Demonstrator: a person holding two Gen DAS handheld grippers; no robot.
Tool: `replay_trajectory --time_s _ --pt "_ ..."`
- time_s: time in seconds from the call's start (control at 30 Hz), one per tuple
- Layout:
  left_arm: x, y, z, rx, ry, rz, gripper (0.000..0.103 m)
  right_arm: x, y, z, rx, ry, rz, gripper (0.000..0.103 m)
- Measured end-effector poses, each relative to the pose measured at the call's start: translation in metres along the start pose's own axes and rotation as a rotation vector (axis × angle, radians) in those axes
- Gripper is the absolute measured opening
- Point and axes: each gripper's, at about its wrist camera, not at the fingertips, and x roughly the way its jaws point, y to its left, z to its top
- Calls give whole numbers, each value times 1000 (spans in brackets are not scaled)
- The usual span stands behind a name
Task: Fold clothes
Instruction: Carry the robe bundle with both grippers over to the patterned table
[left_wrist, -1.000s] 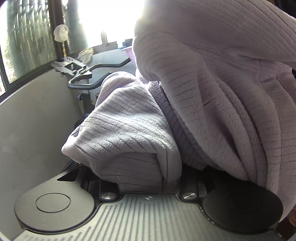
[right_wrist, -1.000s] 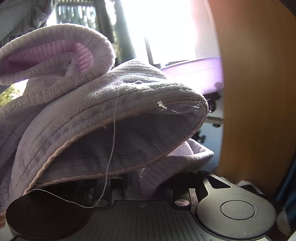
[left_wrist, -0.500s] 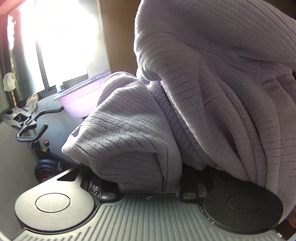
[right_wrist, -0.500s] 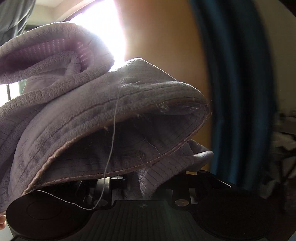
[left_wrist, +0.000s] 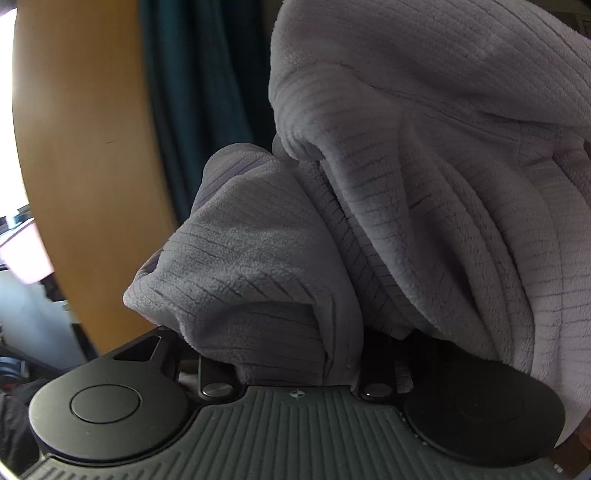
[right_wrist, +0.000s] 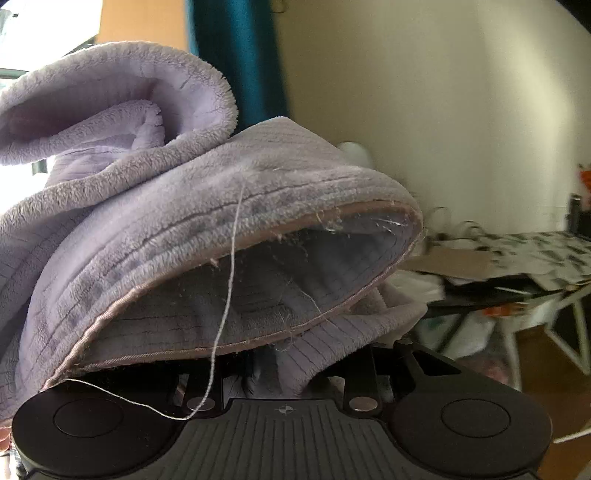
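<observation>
- Left gripper (left_wrist: 295, 354) is buried under the lilac fleece garment (left_wrist: 406, 184); the ribbed cloth bunches straight up from between its fingers, so they are clamped on a thick fold; the fingertips themselves are hidden by cloth
- From that clamp the fleece garment rises in a heavy drape to the upper right of the left wrist view and spills over the gripper's right-hand round disc; the left-hand disc stays bare
- Right gripper (right_wrist: 273, 373) holds the same garment (right_wrist: 221, 229) by a narrow tuck of ribbed cloth pinched between its fingers; the fingers are mostly hidden under the fabric
- Above that tuck a hemmed edge (right_wrist: 258, 325) arches over like a hood, open toward the camera; a loose thread (right_wrist: 225, 295) hangs from it and trails across the gripper's left disc
- Behind: a wooden panel (left_wrist: 85, 166) and teal curtain (left_wrist: 192, 110) on the left gripper's side; a pale wall (right_wrist: 424, 92) and a cluttered patterned table (right_wrist: 517, 254), blurred, on the right gripper's
</observation>
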Motion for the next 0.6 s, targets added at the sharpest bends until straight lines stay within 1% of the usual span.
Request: replay_trajectory --time_s 0.07,0.17,0.3,0.43,0.5,0.6 --pt "14 -23 10 11 -20 -28 36 -11 -29 2 12 2 -32 27" --pt "40 -56 23 27 -30 -80 36 -23 -77 9 21 -1 -71 27" --pt "82 -89 39 49 -39 -148 36 -19 -125 14 44 -7 -149 27" --pt "132 -113 58 69 -46 -201 36 -14 -170 18 60 -1 -190 27" --pt "159 -125 70 80 -44 -229 36 -1 -194 24 61 -6 -218 27" --pt "199 -152 93 115 -26 -273 36 30 -235 35 93 5 -254 27"
